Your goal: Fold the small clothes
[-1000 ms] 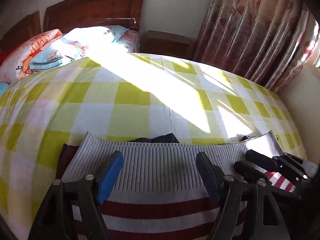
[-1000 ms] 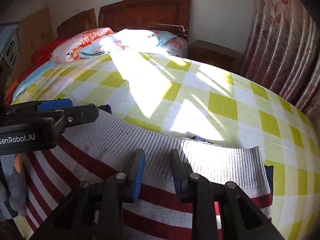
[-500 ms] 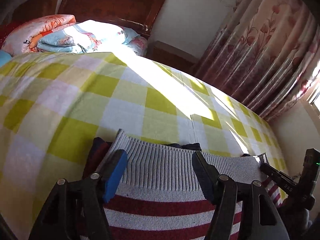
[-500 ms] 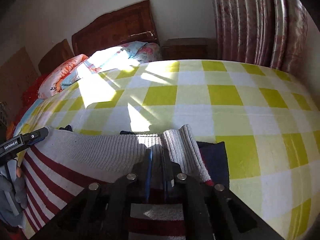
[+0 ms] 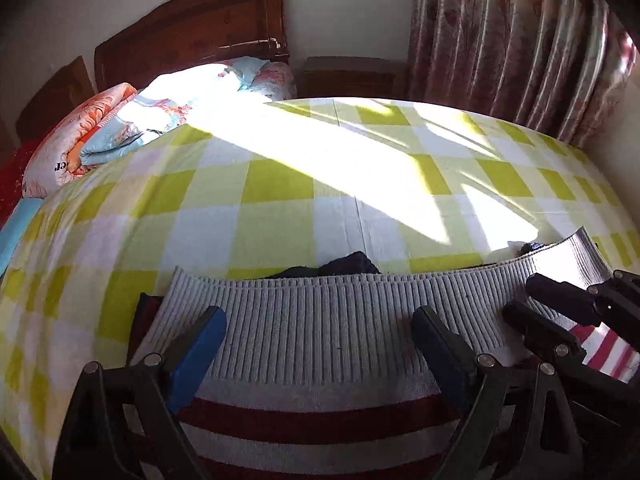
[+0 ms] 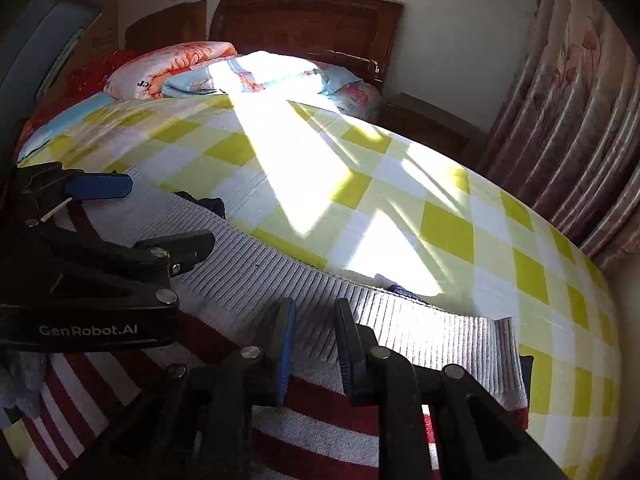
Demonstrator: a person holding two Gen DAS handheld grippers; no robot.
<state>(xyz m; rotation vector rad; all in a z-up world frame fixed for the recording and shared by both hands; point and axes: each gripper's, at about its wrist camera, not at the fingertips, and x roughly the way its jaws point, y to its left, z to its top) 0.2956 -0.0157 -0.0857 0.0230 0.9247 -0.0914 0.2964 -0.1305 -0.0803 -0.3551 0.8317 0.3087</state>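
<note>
Striped sweater (image 5: 320,340) lies flat on the checked bedspread (image 5: 280,184), ribbed hem (image 6: 420,320) farthest from the person. Left gripper (image 5: 316,344) gapes wide over the hem, holding nothing. Right gripper (image 6: 314,344) has just reopened to a narrow gap, apparently empty. Risk: a one-layer pinch drags the hem crooked. No containers visible.
</note>
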